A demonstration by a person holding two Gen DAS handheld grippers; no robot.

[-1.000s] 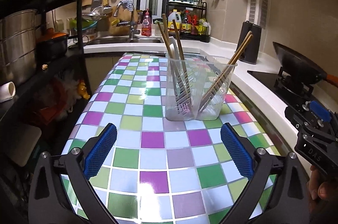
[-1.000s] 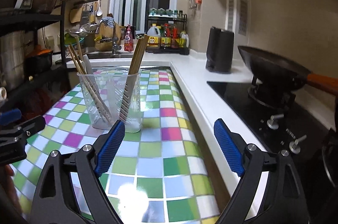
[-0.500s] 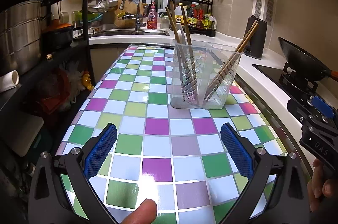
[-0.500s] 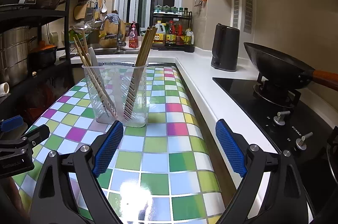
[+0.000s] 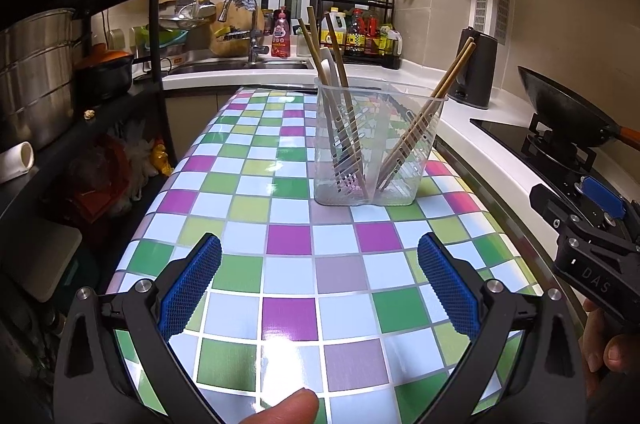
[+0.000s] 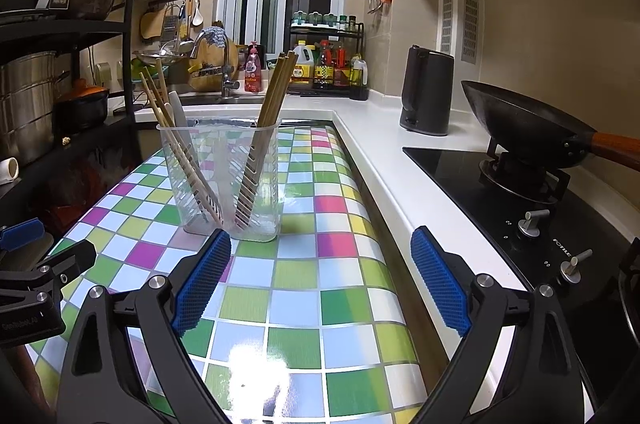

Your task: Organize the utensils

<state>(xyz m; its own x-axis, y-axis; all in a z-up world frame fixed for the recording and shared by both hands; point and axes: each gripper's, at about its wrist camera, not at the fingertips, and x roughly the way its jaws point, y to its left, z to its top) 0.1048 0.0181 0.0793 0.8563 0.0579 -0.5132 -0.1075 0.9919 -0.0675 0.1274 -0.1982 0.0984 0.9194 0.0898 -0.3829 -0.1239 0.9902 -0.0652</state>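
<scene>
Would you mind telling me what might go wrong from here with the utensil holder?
1. The clear holder looks light, and its chopsticks lean outward above the rim, so a nudge from either open claw might tip it.
2. It stands on a glossy checkered tabletop, where it could slide if pushed.

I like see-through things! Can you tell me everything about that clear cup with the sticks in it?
The clear cup looks like thin see-through plastic with slotted walls and a divider down the middle. It stands upright on the checkered table. One side holds wooden chopsticks leaning outward; the other holds more chopsticks and a white utensil. Nothing else touches it; both tongs are apart from it.
</scene>
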